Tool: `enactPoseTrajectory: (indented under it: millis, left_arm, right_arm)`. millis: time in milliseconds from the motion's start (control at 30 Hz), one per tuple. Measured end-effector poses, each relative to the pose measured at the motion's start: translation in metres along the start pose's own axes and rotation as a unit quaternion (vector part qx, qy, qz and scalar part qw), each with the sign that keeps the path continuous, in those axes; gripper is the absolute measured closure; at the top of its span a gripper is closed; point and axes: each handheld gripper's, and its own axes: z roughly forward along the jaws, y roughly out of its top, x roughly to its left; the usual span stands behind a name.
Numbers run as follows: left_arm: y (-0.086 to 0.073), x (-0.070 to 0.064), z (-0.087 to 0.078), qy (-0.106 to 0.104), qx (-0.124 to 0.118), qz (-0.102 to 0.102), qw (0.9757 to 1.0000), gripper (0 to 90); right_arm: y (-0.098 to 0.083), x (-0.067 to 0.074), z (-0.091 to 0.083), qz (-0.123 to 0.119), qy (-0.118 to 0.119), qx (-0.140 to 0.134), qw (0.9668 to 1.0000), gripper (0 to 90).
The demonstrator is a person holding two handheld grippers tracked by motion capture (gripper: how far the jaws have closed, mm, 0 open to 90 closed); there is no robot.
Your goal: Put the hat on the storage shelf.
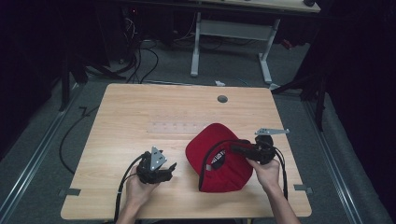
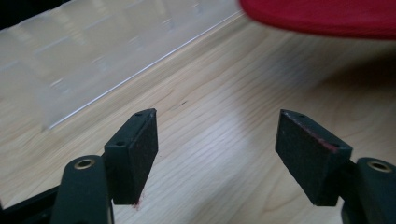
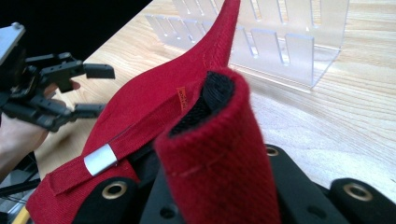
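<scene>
Right gripper [image 1: 236, 150] jaws clamped on the red cap's [image 1: 219, 158] back strap [image 3: 219, 154], cap at right-front of the surface [image 1: 140, 116]. Left gripper [image 1: 169, 170] jaws wide open, holding nothing, cap just to its right. Left hand nearer the free brim side.

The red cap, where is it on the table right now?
In the high view the red cap lies at the table's near right, held by the right tool, just in front of the clear plastic rack.
</scene>
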Motion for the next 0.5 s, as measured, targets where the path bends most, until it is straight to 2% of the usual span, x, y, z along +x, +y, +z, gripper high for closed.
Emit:
enactPoseTrajectory:
  millis: [100,233,500]
  left_arm:
    - [0.001,-0.013,-0.002,-0.022,0.005,0.014,0.9996,28.9]
    - [0.002,-0.023,-0.003,-0.036,0.008,0.028,0.9989,27.7]
    - [0.000,-0.035,0.003,-0.046,0.014,0.052,0.9975,24.8]
  right_arm:
    - [0.001,0.000,0.003,0.005,0.003,0.000,1.0000,84.7]
    - [0.003,0.001,0.005,0.013,0.005,0.002,0.9999,84.7]
    - [0.009,0.004,0.010,0.019,0.012,0.008,0.9997,84.7]
